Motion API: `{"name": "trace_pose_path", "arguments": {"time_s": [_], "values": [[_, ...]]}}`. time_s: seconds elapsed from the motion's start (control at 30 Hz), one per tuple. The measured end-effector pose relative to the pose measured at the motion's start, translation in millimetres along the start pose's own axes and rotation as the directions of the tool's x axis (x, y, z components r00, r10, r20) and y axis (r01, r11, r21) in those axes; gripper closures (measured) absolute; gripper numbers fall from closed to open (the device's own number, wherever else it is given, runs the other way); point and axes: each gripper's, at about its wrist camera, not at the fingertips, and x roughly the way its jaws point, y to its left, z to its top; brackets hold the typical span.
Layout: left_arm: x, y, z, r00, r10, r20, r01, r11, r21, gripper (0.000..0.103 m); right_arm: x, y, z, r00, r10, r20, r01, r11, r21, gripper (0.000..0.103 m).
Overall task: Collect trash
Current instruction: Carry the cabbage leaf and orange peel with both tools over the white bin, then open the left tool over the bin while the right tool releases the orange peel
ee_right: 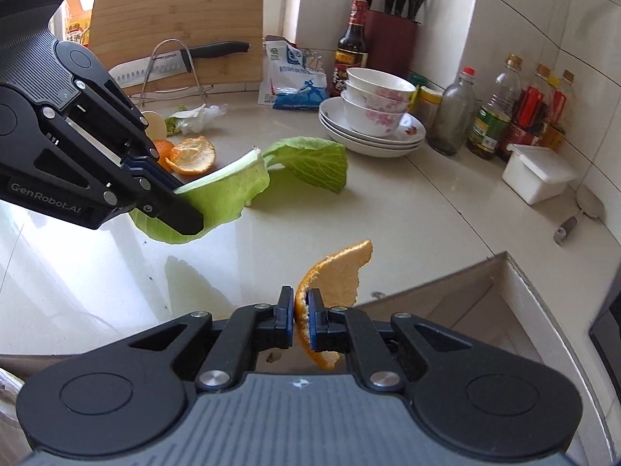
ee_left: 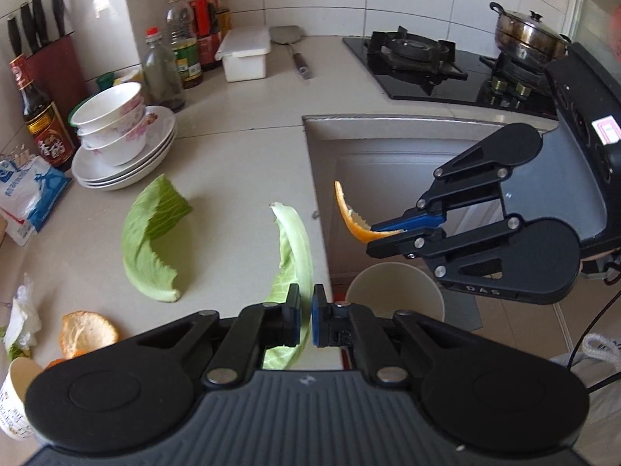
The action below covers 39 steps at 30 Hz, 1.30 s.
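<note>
My left gripper [ee_left: 306, 310] is shut on a pale cabbage leaf [ee_left: 293, 240] and holds it above the counter near the edge. From the right wrist view, the left gripper [ee_right: 186, 206] holds that leaf [ee_right: 229, 190] clear of the countertop. My right gripper [ee_right: 299, 306] is shut on an orange peel [ee_right: 337, 272]. In the left wrist view, the right gripper [ee_left: 378, 235] holds the peel [ee_left: 349, 217] beyond the counter edge, above a white round bin [ee_left: 361, 283]. A second cabbage leaf [ee_left: 151, 240], more orange peel [ee_left: 87, 332], crumpled plastic [ee_left: 23, 318] and a paper cup [ee_left: 15, 400] lie on the counter.
Stacked bowls on plates [ee_left: 116, 132], bottles [ee_left: 182, 46], a knife block [ee_left: 54, 66], a white box [ee_left: 244, 54] and a spatula [ee_left: 291, 46] line the back. A gas stove [ee_left: 419, 58] carries a pot [ee_left: 528, 31]. A cutting board [ee_right: 178, 27] and knife [ee_right: 174, 62] stand at the left.
</note>
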Motion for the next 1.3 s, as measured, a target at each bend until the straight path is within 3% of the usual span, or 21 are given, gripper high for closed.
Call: {"name": "trace_pose_path", "arguments": {"time_s": [0.23,0.37,0.73,0.77,0.8,0.83,0.93,1.13,1.3], "values": [[32,-46,25,0.994,-0.106,0.021,0.105,0.994,0.039,0.1,-16,-39,-56,0.994,-0.088,-0.066,0.096,0.987,0.132,0.093],[58,-69,35,0.989,-0.146,0.02,0.145,0.989,0.028,0.1,-5,-64,-96,0.987,-0.092,-0.128,0.12,0.967,0.224,0.093],[130,-102,33,0.992,-0.122,-0.035,0.12,0.991,-0.058,0.1,73,-111,-191,0.96,-0.049,-0.277,0.158,0.908,0.389,0.092],[134,-105,33,0.993,-0.114,-0.039,0.112,0.992,-0.059,0.1,76,-115,-195,0.96,-0.054,-0.276,0.166,0.902,0.399,0.089],[139,-108,32,0.993,-0.11,-0.044,0.107,0.992,-0.06,0.1,78,-117,-199,0.959,-0.059,-0.276,0.172,0.898,0.406,0.076],[144,-110,32,0.992,-0.112,-0.05,0.109,0.992,-0.068,0.1,77,-119,-203,0.96,-0.062,-0.273,0.175,0.894,0.412,0.055],[157,-115,31,0.991,-0.116,-0.064,0.111,0.99,-0.089,0.1,68,-125,-207,0.967,-0.081,-0.242,0.183,0.881,0.436,0.022],[189,-123,31,0.988,-0.127,-0.088,0.118,0.988,-0.099,0.1,47,-128,-211,0.971,-0.087,-0.222,0.184,0.866,0.465,0.007],[227,-134,26,0.984,-0.13,-0.126,0.116,0.987,-0.11,0.1,33,-123,-218,0.971,-0.094,-0.221,0.191,0.86,0.474,0.004]]}}
